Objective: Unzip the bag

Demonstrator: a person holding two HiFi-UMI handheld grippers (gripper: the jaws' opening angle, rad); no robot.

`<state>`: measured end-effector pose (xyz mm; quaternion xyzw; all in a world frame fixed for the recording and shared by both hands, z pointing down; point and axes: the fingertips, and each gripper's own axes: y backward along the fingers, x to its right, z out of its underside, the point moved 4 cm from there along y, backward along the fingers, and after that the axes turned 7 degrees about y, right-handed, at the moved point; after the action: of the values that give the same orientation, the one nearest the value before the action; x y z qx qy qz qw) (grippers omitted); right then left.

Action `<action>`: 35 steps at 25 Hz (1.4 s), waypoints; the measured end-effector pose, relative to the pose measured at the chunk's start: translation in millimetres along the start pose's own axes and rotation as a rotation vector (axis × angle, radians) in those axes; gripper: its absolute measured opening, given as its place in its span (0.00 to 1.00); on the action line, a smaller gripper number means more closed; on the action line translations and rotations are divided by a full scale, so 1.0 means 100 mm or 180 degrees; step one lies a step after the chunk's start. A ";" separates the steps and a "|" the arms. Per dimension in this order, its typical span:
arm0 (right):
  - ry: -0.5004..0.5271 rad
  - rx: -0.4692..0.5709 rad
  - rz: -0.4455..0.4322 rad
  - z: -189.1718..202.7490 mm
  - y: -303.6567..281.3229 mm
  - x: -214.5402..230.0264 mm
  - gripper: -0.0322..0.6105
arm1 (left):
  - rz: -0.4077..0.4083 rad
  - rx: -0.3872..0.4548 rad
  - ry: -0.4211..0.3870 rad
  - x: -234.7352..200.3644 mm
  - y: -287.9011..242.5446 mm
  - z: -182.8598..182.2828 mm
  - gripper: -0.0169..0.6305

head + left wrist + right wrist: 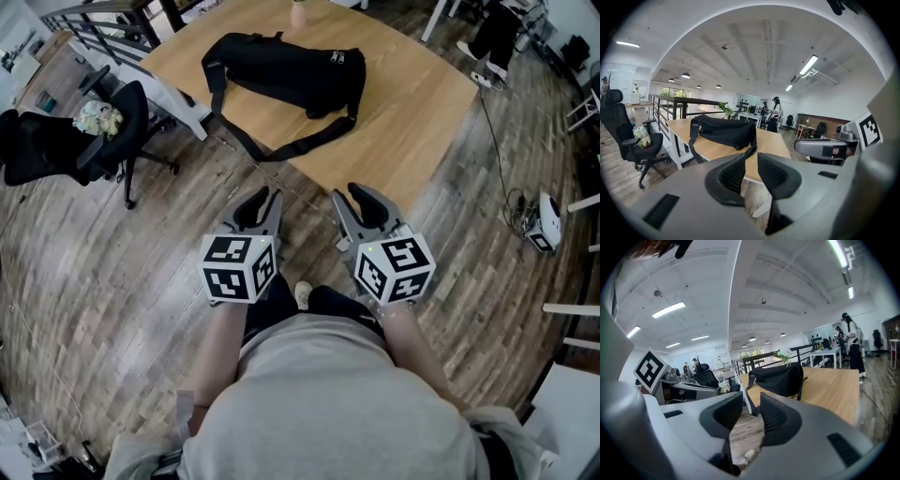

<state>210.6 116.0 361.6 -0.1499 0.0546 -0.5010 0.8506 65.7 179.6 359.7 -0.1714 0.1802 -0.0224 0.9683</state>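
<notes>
A black bag (286, 70) with a long strap (291, 145) lies on the wooden table (412, 103), far side from me. Both grippers hover over the floor in front of the table's near corner, well short of the bag. My left gripper (262, 202) is open with nothing between its jaws; in the left gripper view the bag (724, 131) lies ahead, beyond the gripper (751, 161). My right gripper (354, 199) is open and empty too. In the right gripper view the bag (780, 378) sits past the gripper (751, 399), its strap hanging over the table edge.
A black office chair (103, 141) with a bunch of flowers (97, 118) on it stands left of the table. A pinkish cup (298, 11) stands at the table's far edge. A small white device (544, 223) and cable lie on the wood floor at right. People stand far back in the room.
</notes>
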 end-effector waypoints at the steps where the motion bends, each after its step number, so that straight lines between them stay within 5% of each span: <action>1: -0.0011 -0.0001 0.0008 0.00 -0.04 0.02 0.24 | 0.0011 -0.0008 -0.0004 -0.02 -0.05 -0.02 0.16; 15: -0.0132 -0.0025 0.0392 -0.21 -0.91 0.37 0.24 | 0.0308 -0.0131 -0.0066 -0.63 -0.94 -0.54 0.16; 35: -0.0427 -0.0153 0.1315 -0.62 -2.13 0.93 0.24 | 0.1309 -0.0631 -0.0334 -1.16 -2.35 -1.24 0.16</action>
<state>62.9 -74.0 374.2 -0.1889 0.0394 -0.3036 0.9331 -82.7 -69.1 370.7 -0.2263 0.1620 0.2021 0.9390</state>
